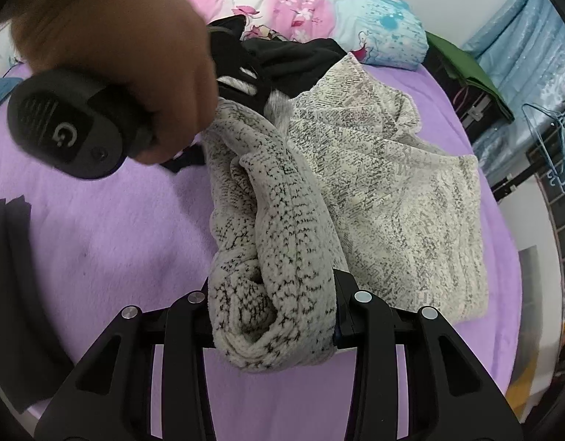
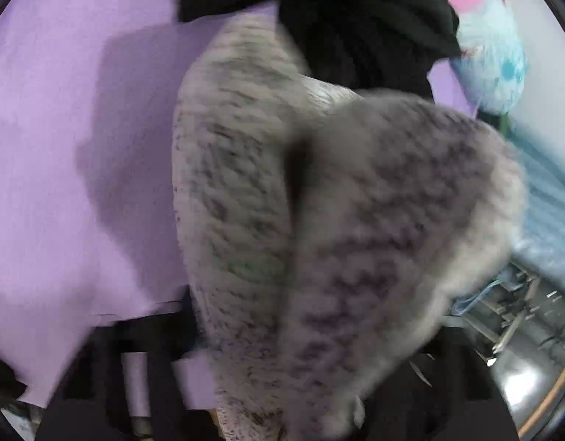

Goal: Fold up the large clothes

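The left gripper (image 1: 273, 316) points steeply down, jaws clamped on bunched fabric. A hand (image 1: 117, 51) grips the right gripper's handle.

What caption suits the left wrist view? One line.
Left hand-held gripper clamps a bunched speckled sweater on the purple bedspread.

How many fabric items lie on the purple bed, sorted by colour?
Cream-and-black speckled knit garment: 1
Black clothing pile: 1, separate pieces cannot be told apart
Pink-and-blue floral quilt: 1
Green cloth at the bed's far edge: 1
Total: 4
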`<state>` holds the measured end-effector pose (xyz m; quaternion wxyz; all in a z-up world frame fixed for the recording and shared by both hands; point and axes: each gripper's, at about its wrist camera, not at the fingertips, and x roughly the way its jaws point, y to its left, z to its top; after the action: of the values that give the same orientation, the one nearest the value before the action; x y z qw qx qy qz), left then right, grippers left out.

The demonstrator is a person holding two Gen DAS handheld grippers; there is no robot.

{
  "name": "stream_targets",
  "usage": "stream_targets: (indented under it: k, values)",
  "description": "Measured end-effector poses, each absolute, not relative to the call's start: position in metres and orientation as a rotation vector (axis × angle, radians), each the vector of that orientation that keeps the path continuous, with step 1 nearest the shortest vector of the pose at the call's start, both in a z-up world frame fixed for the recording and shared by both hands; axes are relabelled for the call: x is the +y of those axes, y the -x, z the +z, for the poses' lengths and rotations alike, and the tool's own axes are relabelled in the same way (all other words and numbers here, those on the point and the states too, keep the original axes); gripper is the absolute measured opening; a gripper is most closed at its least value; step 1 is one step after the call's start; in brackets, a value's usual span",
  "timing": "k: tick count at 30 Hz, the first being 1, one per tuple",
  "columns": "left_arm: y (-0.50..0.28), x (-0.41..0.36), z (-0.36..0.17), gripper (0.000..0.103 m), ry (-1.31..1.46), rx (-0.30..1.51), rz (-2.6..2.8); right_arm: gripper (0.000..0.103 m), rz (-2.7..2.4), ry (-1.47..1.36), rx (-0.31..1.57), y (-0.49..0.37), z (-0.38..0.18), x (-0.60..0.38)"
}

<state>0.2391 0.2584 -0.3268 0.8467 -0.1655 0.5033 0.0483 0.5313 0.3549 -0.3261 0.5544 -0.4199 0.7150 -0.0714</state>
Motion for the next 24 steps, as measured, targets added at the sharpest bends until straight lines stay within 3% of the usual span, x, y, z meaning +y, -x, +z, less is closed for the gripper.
stream_targets:
  k: [4, 8, 24]
  values:
    - [-0.238, 0.253, -0.325, 0.036, 0.33, 1.057, 0.099, 0.026, -0.146, 0.909, 1.75, -0.538, -0.321, 0.345]
    - [-0.235, 0.251, -0.323, 0.036, 0.32, 1.058, 0.099, 0.023, -0.069, 0.833, 1.774, -0.541, -0.308, 0.334]
    - [-0.191, 0.21, -0.304, 0.04, 0.039, 0.989, 0.025, 0.021, 0.242, 0.437, 1.689, -0.541, -0.205, 0.21]
